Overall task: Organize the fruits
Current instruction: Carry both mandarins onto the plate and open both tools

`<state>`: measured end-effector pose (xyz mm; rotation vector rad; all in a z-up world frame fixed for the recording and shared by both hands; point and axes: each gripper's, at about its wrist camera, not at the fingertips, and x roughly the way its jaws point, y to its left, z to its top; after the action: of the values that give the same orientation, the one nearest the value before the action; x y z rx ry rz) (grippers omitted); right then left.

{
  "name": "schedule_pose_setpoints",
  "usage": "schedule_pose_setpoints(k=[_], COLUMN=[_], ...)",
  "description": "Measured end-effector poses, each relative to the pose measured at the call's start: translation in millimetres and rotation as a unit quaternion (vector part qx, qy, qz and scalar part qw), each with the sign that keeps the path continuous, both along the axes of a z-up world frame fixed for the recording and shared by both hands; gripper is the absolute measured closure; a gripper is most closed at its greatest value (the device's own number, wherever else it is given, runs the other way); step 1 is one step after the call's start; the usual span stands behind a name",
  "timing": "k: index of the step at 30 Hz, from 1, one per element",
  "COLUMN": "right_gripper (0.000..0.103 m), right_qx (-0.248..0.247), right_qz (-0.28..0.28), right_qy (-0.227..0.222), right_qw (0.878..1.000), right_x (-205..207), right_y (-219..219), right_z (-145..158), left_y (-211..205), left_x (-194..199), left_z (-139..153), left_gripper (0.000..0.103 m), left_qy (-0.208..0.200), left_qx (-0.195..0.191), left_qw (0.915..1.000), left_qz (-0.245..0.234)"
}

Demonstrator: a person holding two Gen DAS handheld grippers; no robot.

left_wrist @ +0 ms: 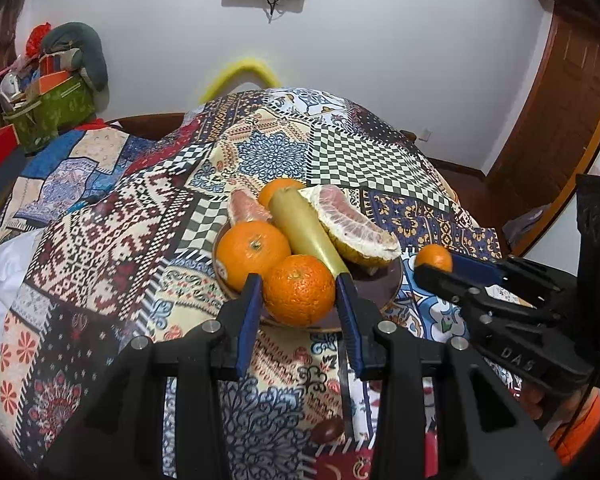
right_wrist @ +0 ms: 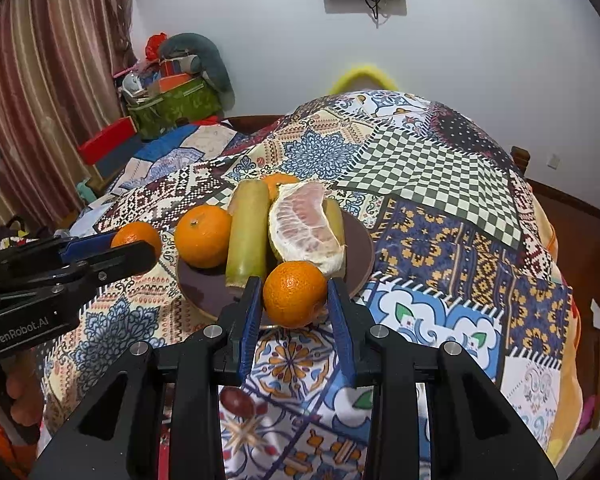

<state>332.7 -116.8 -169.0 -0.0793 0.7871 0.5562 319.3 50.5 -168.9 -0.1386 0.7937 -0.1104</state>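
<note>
A brown plate [left_wrist: 380, 284] [right_wrist: 360, 240] on the patchwork cloth holds oranges, a yellow-green cane piece [left_wrist: 304, 228] [right_wrist: 248, 232] and pomelo wedges [left_wrist: 356, 224] [right_wrist: 304, 224]. My left gripper [left_wrist: 300, 292] is shut on an orange [left_wrist: 299, 290] at the plate's near left edge; it also shows in the right wrist view [right_wrist: 136, 236]. My right gripper [right_wrist: 294, 294] is shut on another orange [right_wrist: 295, 294] at the plate's near right edge; it also shows in the left wrist view [left_wrist: 434, 258]. Another orange [left_wrist: 252, 250] [right_wrist: 202, 236] lies on the plate.
The patchwork cloth [left_wrist: 140, 220] [right_wrist: 440, 220] covers a domed table that drops off at all sides. A green box of clutter [left_wrist: 52, 108] [right_wrist: 172, 104] stands at the back left. A wooden door [left_wrist: 560, 120] is at the right.
</note>
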Motion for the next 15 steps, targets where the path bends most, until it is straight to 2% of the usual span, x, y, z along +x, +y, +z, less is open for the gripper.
schedule_pose_setpoints(k=[4, 9, 15], right_gripper=[0.073, 0.073, 0.073], right_qx=[-0.005, 0.006, -0.004], right_qz=[0.008, 0.015, 0.021], right_qy=[0.005, 0.023, 0.028], right_qw=[1.0, 1.0, 0.999], right_x=[6.4, 11.2, 12.2], right_y=[5.3, 9.8, 14.4], right_z=[-6.4, -16.9, -25.2], left_y=[-3.6, -5.3, -6.4], left_x=[11.9, 23.5, 31.2], left_z=[-7.0, -21.0, -33.2], left_gripper=[0.066, 0.066, 0.066], left_qy=[0.006, 0.023, 0.039], left_qx=[0.011, 0.009, 0.002], left_qw=[0.9999, 0.9997, 0.9992], left_qz=[-0.004, -0.005, -0.007])
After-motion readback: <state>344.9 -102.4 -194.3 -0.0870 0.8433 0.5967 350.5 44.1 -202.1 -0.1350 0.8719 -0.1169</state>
